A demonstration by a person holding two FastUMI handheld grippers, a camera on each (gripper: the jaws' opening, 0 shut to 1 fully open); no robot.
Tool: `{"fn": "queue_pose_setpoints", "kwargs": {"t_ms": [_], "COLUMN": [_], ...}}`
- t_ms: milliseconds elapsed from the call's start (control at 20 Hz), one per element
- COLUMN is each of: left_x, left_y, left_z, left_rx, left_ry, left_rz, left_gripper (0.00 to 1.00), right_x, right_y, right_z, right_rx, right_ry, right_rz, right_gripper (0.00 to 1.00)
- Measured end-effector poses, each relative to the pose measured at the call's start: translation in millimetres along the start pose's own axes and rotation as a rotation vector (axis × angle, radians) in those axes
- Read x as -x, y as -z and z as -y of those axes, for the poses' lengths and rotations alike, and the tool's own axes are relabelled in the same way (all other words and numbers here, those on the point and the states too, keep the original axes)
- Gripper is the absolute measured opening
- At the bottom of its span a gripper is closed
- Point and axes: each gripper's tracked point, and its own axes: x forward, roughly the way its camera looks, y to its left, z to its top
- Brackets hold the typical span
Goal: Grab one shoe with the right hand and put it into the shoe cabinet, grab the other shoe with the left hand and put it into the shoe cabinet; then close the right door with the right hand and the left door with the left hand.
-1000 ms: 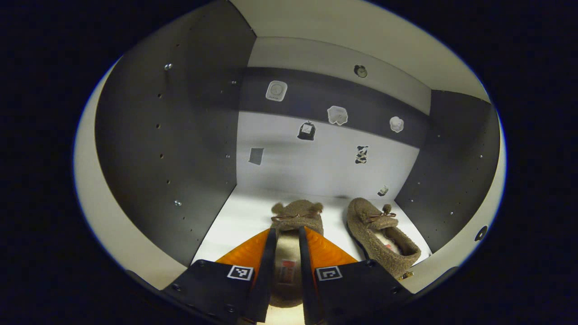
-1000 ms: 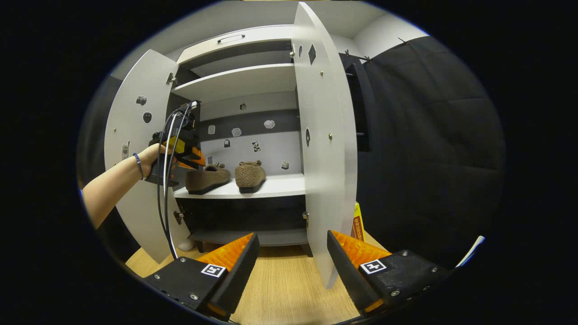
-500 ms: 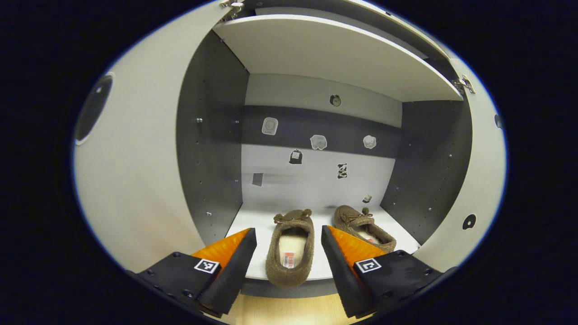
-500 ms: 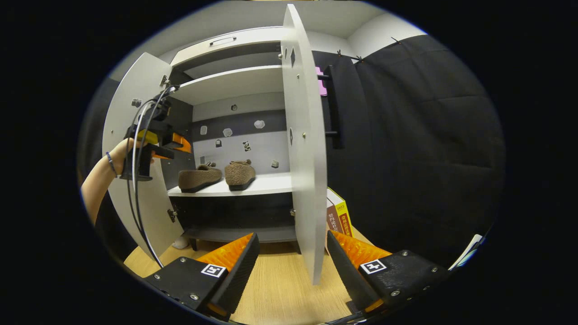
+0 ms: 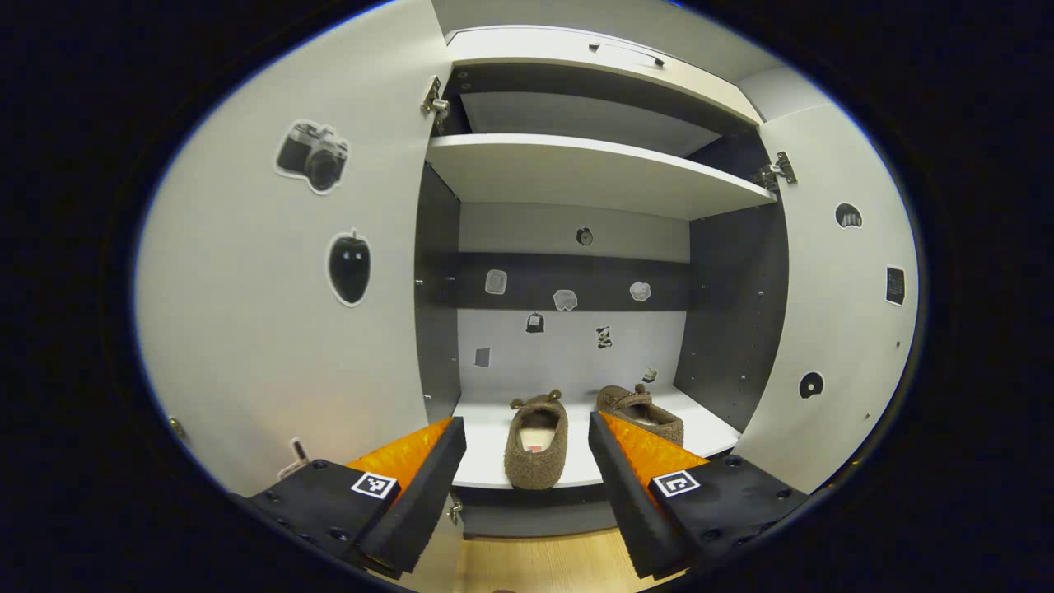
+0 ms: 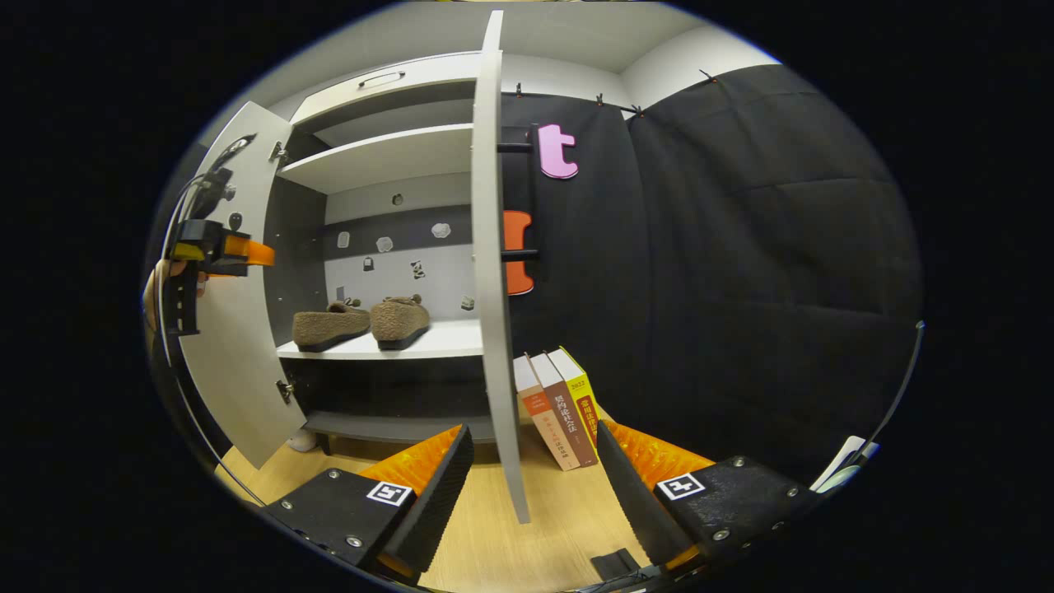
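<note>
Two fuzzy brown shoes stand side by side on the cabinet's white middle shelf: the left shoe with its heel toward me, the right shoe angled beside it. In the right gripper view they are the left shoe and the right shoe. My left gripper is open, back in front of the shelf, holding nothing. My right gripper is open and low, with the right door's edge standing between its fingers. The left gripper also appears there beside the open left door.
Both doors stand open; the left door and right door flank the opening. Three books lean against the black cloth wall right of the cabinet. An upper shelf sits above. Wooden floor lies below.
My left gripper opened off the left shoe and drew back out of the cabinet. My right gripper shifted right, bringing the right door's edge between its fingers and the books into sight.
</note>
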Motion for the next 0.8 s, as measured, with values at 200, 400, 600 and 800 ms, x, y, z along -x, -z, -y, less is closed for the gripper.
{"fn": "queue_pose_setpoints", "kwargs": {"t_ms": [200,400,600,800], "left_x": [35.9,66.6,93.9,115.3], "left_y": [1.8,4.7,10.7,17.9], "left_z": [-12.6,-12.8,-12.8,-27.9], "left_rx": [-0.025,-0.003,0.026,0.035], "left_ry": [-0.034,-0.02,0.006,-0.017], "left_rz": [0.045,0.072,0.059,0.057], "left_gripper": [0.97,0.95,0.95,0.95], "right_x": [-15.4,-38.9,-50.7,-51.1], "right_y": [-8.5,-22.1,-32.0,-30.1], "right_z": [26.1,33.5,25.5,18.6], "right_rx": [-0.001,0.028,0.089,0.07], "right_ry": [0.037,0.039,0.01,-0.026], "right_rz": [0.02,0.048,0.064,0.047], "right_gripper": [0.92,0.92,0.93,0.9]}}
